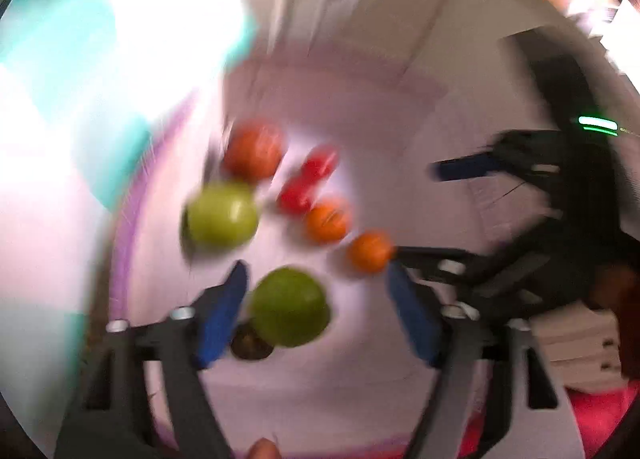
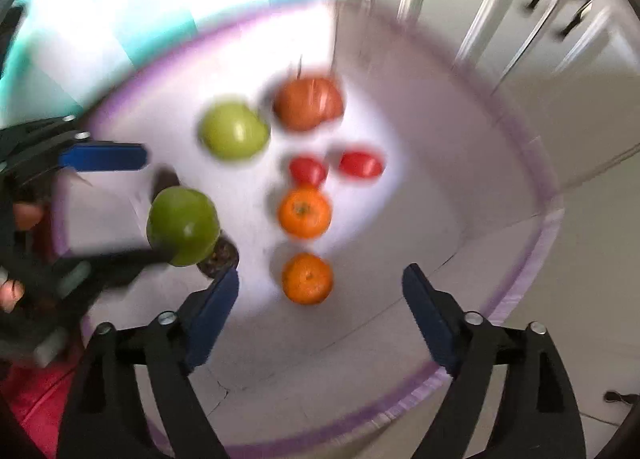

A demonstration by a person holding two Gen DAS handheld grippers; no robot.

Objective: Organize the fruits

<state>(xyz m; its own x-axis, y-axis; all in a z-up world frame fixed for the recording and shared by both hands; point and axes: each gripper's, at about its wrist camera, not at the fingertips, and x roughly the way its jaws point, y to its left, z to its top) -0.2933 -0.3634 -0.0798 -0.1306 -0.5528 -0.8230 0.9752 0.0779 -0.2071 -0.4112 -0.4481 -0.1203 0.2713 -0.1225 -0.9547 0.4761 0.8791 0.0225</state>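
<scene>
Starting at the left, the left gripper point(image 1: 316, 311) stands with its jaws spread, and a green apple point(image 1: 289, 306) sits between the blue pads point(image 1: 222, 319), close to the left pad and well apart from the right one. No pad presses on it, so it looks released rather than held. If the jaws close off-centre from here, the left pad would meet the apple first and could shove it across the white round table point(image 2: 460, 187). Just under the apple, towards the gripper body, lies a small dark fruit point(image 1: 251, 345); the apple covers half of it, and it may be a kiwi or passion fruit, though the blur makes that hard to settle. A careless descent could knock or squash it.

Ahead of this gripper sit a second green apple point(image 1: 222, 215) and a reddish apple point(image 1: 254, 151).

Further right, the right gripper point(image 2: 320, 313) is also wide open and empty, with the nearer orange point(image 2: 307, 279) just ahead between its pads, untouched. Beyond it come another orange point(image 2: 305, 212) and two red fruits point(image 2: 307, 171). In the left wrist view one finger of this gripper appears to touch the nearer orange, so it could roll towards the table edge.

Both views are smeared by motion, and the table's near rim is cut off.
</scene>
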